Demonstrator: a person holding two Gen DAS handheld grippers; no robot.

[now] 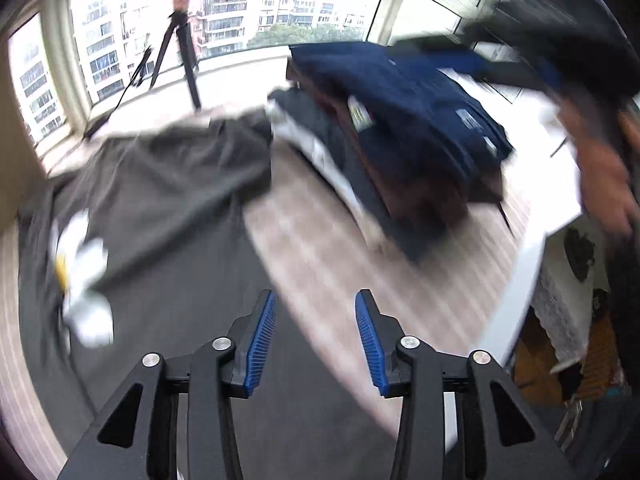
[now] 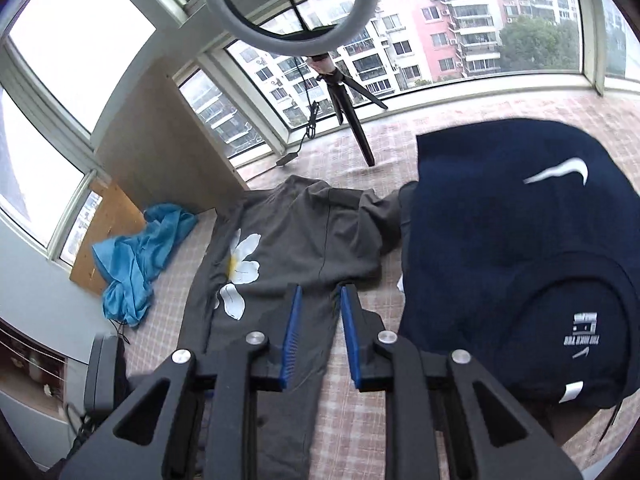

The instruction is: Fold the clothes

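Observation:
A dark grey garment (image 2: pixel 304 232) with a white daisy print (image 2: pixel 242 260) lies spread on the checked surface (image 2: pixel 360 420). My right gripper (image 2: pixel 321 290) hovers over its lower part, open by a narrow gap, with nothing between the blue pads. To the right a navy shirt (image 2: pixel 500 248) with a white swoosh tops a stack. The left wrist view is blurred: my left gripper (image 1: pixel 315 296) is open and empty above the edge of the grey garment (image 1: pixel 160 184), and the navy-topped stack (image 1: pixel 420 92) is beyond it.
A crumpled light-blue cloth (image 2: pixel 136 256) lies at the left by a wooden board. A ring light (image 2: pixel 292 12) on a tripod (image 2: pixel 356 120) stands before the windows. A person's hand (image 1: pixel 604 176) shows blurred at the right, over the surface's white edge (image 1: pixel 532 264).

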